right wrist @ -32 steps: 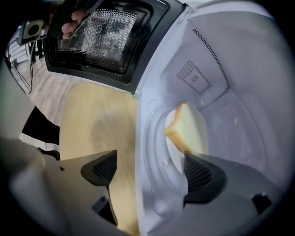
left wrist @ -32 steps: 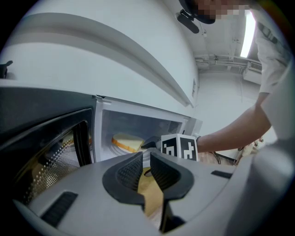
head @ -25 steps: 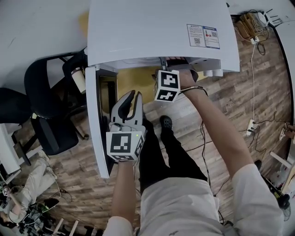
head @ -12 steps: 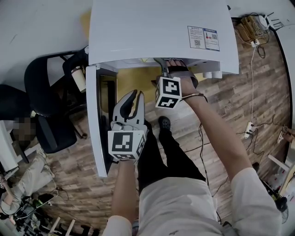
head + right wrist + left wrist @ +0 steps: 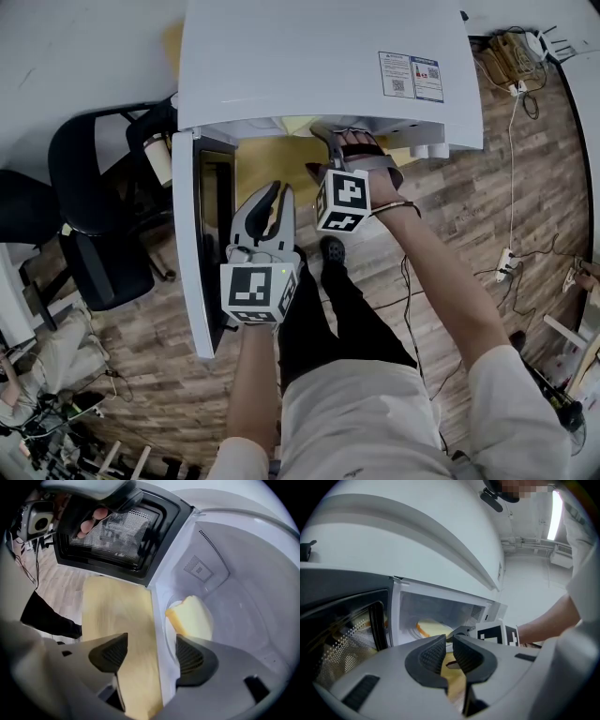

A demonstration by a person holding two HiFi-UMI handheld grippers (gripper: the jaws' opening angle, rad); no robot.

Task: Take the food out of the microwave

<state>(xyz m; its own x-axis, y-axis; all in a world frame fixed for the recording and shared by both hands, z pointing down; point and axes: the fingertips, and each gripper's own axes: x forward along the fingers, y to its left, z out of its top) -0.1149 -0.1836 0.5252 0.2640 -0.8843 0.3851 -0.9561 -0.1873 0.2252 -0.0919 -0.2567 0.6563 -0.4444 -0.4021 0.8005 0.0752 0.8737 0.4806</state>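
Right gripper (image 5: 147,651) jaws have just been closing, apart on nothing (left gripper (image 5: 445,645) nearly together, empty), so reach in and straddle the bread slice (image 5: 192,616) at the plate's (image 5: 170,627) front edge inside the microwave (image 5: 243,573) before clamping.

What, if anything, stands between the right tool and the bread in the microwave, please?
Nothing visible does. The microwave door is swung open, and the bread lies inside just beyond the right tool, whose jaws have just been closing but stand apart with nothing between them.
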